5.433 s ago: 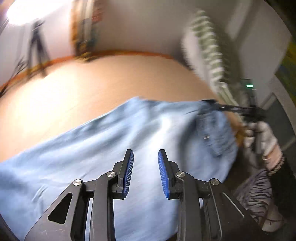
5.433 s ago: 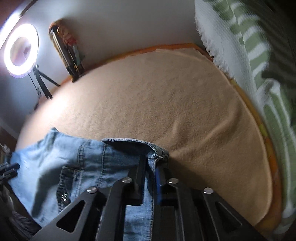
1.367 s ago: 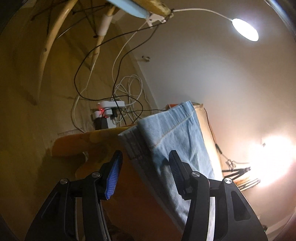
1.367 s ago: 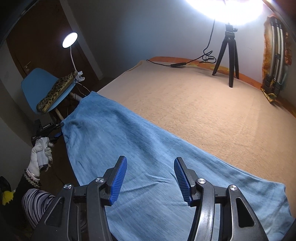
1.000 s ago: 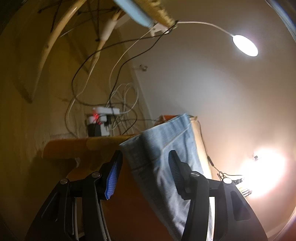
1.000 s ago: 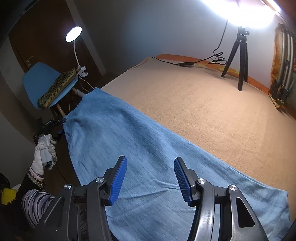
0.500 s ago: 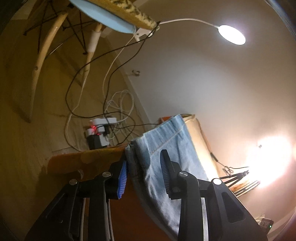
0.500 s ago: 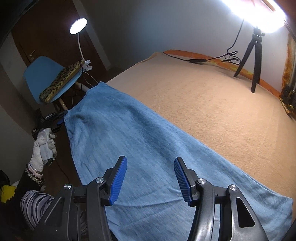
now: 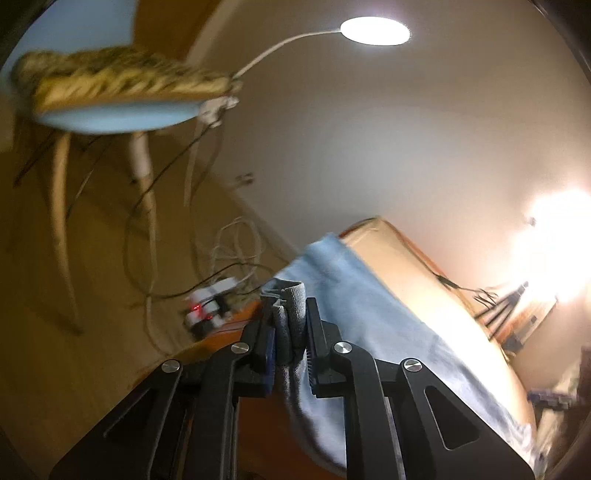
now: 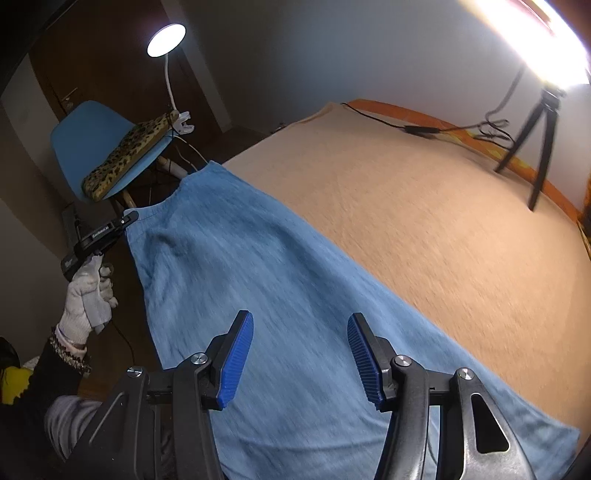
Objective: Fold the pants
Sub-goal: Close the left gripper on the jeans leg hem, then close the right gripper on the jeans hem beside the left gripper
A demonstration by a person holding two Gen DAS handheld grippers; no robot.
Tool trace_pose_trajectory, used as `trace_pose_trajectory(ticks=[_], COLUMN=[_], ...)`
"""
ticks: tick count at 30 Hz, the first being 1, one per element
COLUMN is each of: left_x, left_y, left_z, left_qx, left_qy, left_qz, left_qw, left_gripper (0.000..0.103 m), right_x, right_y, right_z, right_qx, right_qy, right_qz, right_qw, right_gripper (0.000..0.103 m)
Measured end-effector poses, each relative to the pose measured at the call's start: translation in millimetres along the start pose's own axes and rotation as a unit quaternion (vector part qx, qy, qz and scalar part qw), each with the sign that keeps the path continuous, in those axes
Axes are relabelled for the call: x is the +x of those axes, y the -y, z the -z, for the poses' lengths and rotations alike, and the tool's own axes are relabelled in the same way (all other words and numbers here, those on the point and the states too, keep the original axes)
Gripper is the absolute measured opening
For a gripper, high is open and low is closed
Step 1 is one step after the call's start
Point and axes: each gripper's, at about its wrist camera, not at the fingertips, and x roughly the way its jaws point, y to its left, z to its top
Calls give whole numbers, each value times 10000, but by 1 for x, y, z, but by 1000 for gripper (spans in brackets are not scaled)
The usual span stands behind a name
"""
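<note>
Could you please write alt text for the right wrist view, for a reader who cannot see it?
The open right gripper hovers over blue denim pants spread along the edge of a tan bed. At far left, a gloved hand holds the left gripper, shut on the pants' hem corner, with a blue chair and lamp behind.

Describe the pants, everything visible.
The pants are light blue denim, laid flat lengthwise along the near edge of the tan bed cover. The left hand-held gripper, whose jaws have just been closing, pinches the bunched hem at the far end. The right hand-held gripper hovers open above the middle.
</note>
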Motion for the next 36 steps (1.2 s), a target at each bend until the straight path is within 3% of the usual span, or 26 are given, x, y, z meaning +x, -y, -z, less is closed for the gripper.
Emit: trace_pose_trajectory(ticks=[5, 9, 15, 21, 24, 29, 36], left_x=[-5, 0, 5, 7, 6, 4, -2], left_y=[38, 60, 75, 84, 83, 74, 81], left_z=[6, 18, 32, 42, 39, 37, 37], left_qx=[719, 1145, 1336, 1561, 1540, 1276, 1249], left_qy=[-5, -168, -343, -467, -449, -423, -422], left_qz=[351, 516, 753, 855, 882, 1029, 1262], left_qw=[9968, 9919, 9876, 9829, 9831, 9856, 9832], left_gripper=[11, 11, 11, 11, 11, 11, 11], right_x=[21, 46, 109, 181, 214, 238, 257], right_y=[-16, -32, -73, -133, -147, -136, -136], right_z=[-38, -80, -146, -181, -187, -192, -199], right_qx=[-40, -59, -110, -520, -544, -177, 95], right_qy=[-40, -122, -325, -798, -1021, -1130, -1215], right_qz=[-328, -829, -1444, -1458, -1098, -903, -1247], right_qw=[9994, 9965, 9889, 9847, 9872, 9893, 9847], right_gripper=[56, 60, 65, 72, 73, 73, 73])
